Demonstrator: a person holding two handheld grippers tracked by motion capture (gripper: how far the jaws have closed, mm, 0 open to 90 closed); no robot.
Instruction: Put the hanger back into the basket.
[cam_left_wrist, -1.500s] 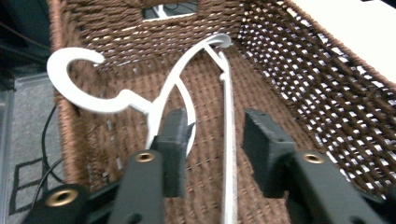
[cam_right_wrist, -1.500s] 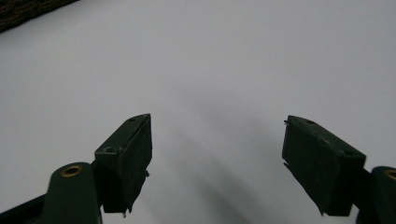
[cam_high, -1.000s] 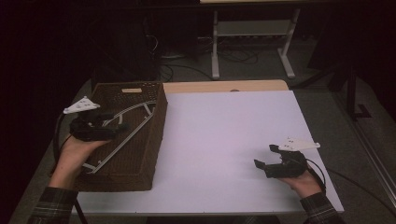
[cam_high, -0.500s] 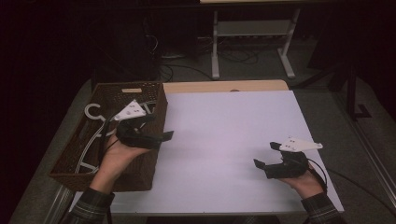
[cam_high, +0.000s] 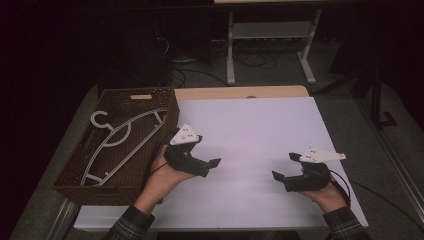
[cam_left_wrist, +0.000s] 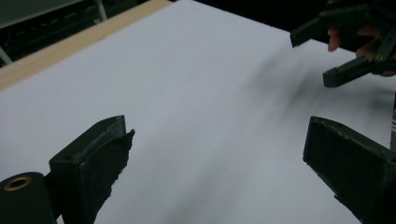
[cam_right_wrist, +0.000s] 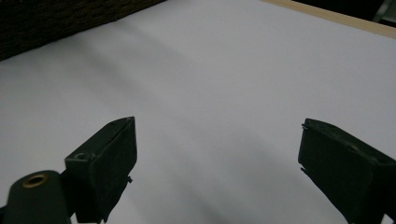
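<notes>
A white clothes hanger (cam_high: 120, 140) lies in a brown wicker basket (cam_high: 100, 189) at the table's left. Just right of the basket, my left gripper (cam_high: 211, 167) hovers over the white tabletop (cam_high: 250, 130). Its jaws have just been opening and stand apart with nothing between them. In the left gripper view the left gripper (cam_left_wrist: 219, 172) looks across bare white surface toward the right gripper (cam_left_wrist: 327, 51). My right gripper (cam_high: 285, 166) rests near the front right, open and empty. In the right gripper view the right gripper (cam_right_wrist: 215, 168) frames only the white surface.
The table's wooden back edge (cam_high: 240, 92) runs behind the white surface. Beyond it stands a white metal frame (cam_high: 270, 35) on a dark floor with cables. The basket's wall (cam_right_wrist: 70, 18) fills the top left of the right gripper view.
My left gripper has moved right, from over the hanger in the basket to above the white tabletop. The hanger stays in the basket. The right gripper has kept still.
</notes>
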